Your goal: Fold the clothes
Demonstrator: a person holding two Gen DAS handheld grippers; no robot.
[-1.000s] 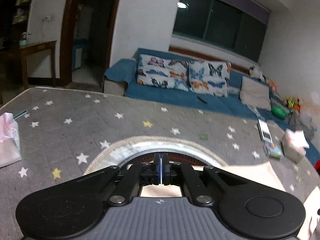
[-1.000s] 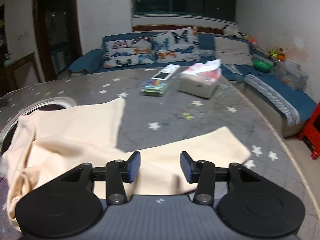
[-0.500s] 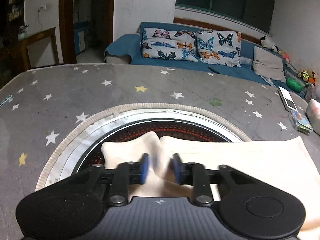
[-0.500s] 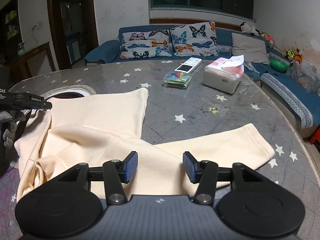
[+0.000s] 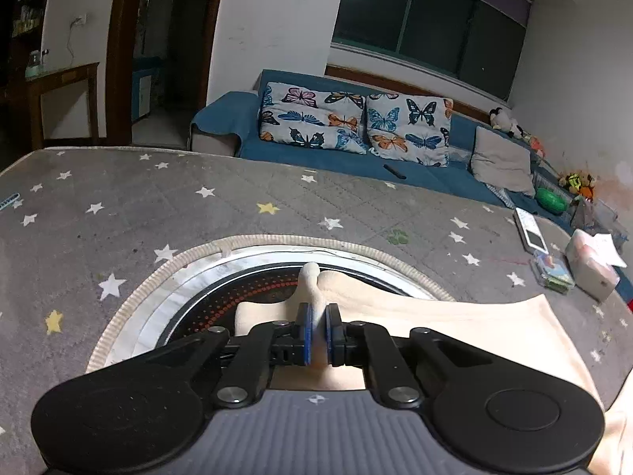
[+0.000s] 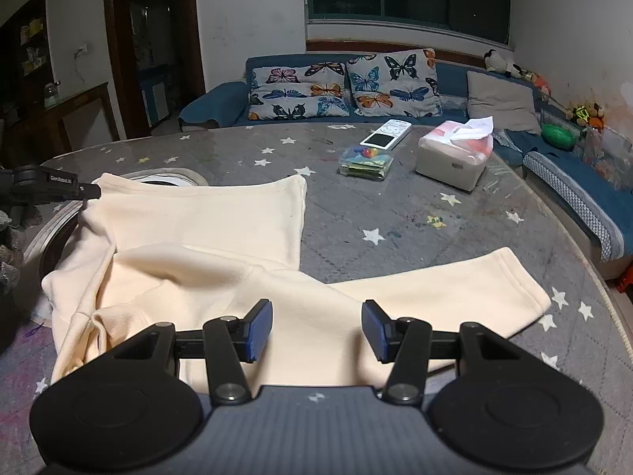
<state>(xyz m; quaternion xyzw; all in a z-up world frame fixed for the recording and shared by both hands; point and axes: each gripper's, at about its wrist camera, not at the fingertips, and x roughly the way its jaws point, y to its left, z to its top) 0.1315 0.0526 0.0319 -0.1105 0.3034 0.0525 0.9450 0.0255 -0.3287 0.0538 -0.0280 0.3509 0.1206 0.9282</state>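
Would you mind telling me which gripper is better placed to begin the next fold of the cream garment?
Left, probably. The left gripper is shut on a bunched edge of the cream garment; the right gripper hovers open above it, gripping nothing.

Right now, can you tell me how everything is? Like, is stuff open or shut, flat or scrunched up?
Left gripper: shut, pinching a fold of cloth.
Right gripper: open, above the cloth, holding nothing.
Cream trousers: unfolded, bunched at the waist, legs spread apart.
Tissue box: open, a tissue sticking out.
Remote: lying flat.
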